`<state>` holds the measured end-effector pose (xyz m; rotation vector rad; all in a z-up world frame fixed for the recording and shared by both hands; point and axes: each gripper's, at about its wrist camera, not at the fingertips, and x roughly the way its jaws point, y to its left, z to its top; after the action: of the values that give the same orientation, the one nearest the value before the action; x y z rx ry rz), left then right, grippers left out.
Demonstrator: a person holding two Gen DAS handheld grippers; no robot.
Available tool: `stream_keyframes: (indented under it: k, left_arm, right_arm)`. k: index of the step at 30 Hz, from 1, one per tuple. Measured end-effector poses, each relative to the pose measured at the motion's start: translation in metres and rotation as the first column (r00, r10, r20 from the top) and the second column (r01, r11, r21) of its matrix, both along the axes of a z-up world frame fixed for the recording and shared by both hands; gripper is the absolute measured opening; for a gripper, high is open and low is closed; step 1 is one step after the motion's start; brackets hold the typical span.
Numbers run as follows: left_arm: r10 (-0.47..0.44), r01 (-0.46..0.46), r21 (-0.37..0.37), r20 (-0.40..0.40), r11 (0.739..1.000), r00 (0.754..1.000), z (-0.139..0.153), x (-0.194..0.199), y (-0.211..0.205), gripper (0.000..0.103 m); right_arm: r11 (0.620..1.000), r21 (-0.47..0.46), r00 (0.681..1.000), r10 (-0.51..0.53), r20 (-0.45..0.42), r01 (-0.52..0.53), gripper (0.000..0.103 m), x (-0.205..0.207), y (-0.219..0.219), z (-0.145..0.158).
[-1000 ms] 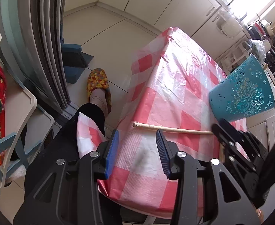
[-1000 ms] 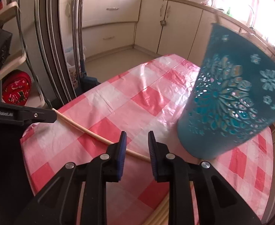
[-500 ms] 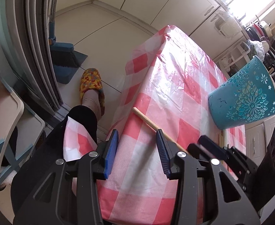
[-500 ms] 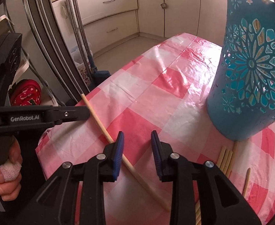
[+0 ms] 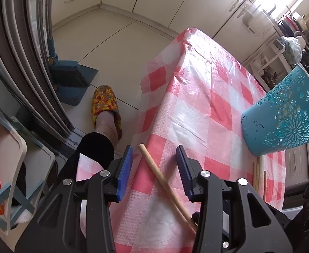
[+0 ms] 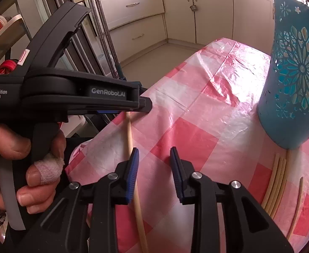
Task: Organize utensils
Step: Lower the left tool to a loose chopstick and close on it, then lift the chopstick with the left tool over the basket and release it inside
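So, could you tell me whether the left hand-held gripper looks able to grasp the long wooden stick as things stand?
Probably yes: the left hand-held gripper is open, and the long wooden stick already lies between its fingers on the checked tablecloth, with nothing covering it.

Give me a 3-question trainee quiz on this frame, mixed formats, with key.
1. True or false: the long wooden stick lies on the red-and-white checked tablecloth between the open fingers of the left gripper.
2. Multiple choice: the teal perforated plastic basket is A) lying on its side, B) standing on the cloth, C) held by the right gripper.
3. Fill in: the bundle of thin bamboo sticks lies on the cloth right by the base of the ____.

Key: 1 true; 2 B; 3 basket.
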<state>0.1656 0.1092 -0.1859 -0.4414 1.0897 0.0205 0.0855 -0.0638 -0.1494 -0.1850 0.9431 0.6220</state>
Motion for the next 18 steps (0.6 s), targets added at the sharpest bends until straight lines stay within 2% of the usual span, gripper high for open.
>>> stream_keyframes:
  k: [2,3,7,10,12,18]
  left_arm:
    - [0.002,-0.002,0.0,0.006,1.0,1.0,0.0,-0.001,0.0,0.038]
    - [0.0,0.0,-0.017,0.015,1.0,1.0,0.0,-0.002,0.0,0.03]
    - [0.019,-0.019,-0.001,0.035,1.0,0.999,0.005,-0.008,0.003,0.014]
    - [0.034,-0.033,-0.024,0.047,0.999,0.998,0.007,-0.014,0.013,0.006]
    - [0.024,-0.023,-0.014,0.051,1.0,0.998,0.008,-0.014,0.014,0.005]
    - [0.059,-0.054,-0.064,0.085,0.996,0.995,0.022,-0.022,0.026,0.005]
  right_arm:
    - [1.0,0.009,1.0,-0.007,-0.006,0.007,0.032,0.0,0.0,0.0]
    - [1.0,0.017,1.0,-0.009,-0.013,0.009,0.032,0.0,0.0,0.0]
    - [0.999,0.051,0.999,-0.008,-0.041,0.01,0.032,0.0,0.001,0.0]
    - [0.997,0.074,0.999,-0.003,-0.052,0.007,0.032,-0.002,0.002,0.0]
    - [0.996,0.088,0.998,0.001,-0.057,0.004,0.032,-0.003,0.002,-0.001]
    - [0.995,0.103,0.999,0.008,-0.054,-0.003,0.032,-0.008,0.0,0.002]
